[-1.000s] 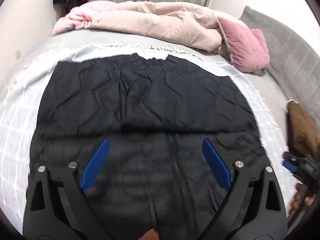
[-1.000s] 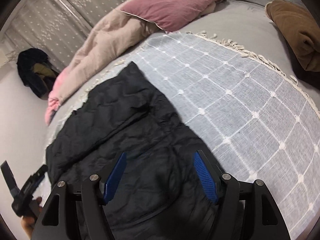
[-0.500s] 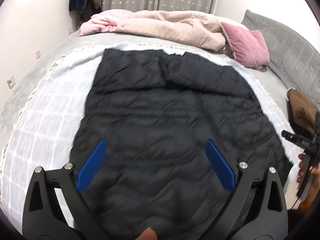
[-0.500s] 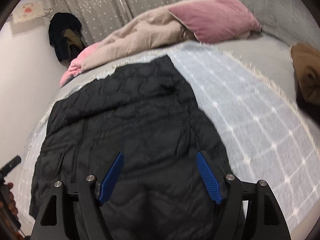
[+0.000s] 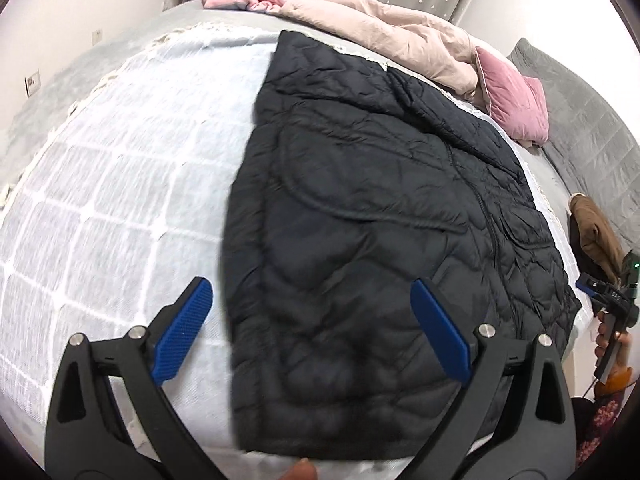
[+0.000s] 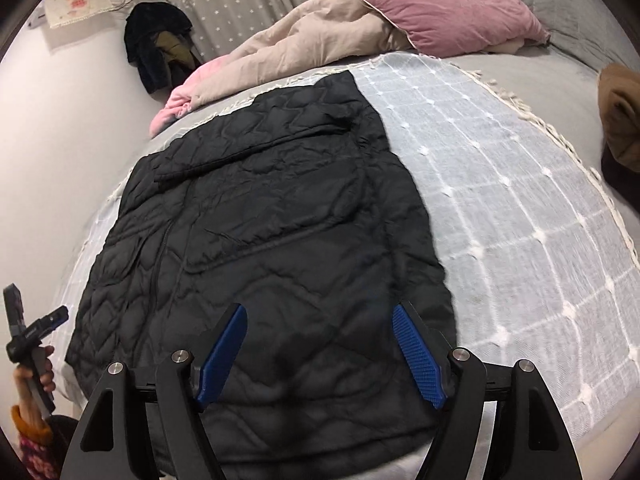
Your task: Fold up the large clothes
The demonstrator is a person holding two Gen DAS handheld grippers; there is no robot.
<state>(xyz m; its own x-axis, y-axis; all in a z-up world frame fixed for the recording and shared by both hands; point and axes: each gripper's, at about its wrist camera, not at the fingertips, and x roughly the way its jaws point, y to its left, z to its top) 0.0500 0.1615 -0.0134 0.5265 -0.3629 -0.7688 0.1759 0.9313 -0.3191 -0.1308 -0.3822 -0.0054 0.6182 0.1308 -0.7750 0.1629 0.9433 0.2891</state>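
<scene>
While the black quilted jacket (image 5: pixel 380 208) lies flat w/ a sleeve folded across its front on the pale checked throw (image 5: pixel 100 184), you've got both tools hovering at its near hem, nothing held. Left gripper (image 5: pixel 310 332): fingers wide, straddling the jacket's left edge. Right gripper (image 6: pixel 320 354): fingers wide, above the hem toward the jacket's right edge. Probably next: pinch both hem corners, taking all layers, lift evenly & carry toward the collar. Keep the sleeve from slipping. Beige duvet (image 6: pixel 312 48) & pink pillow (image 6: pixel 452 8) sit beyond the collar.
</scene>
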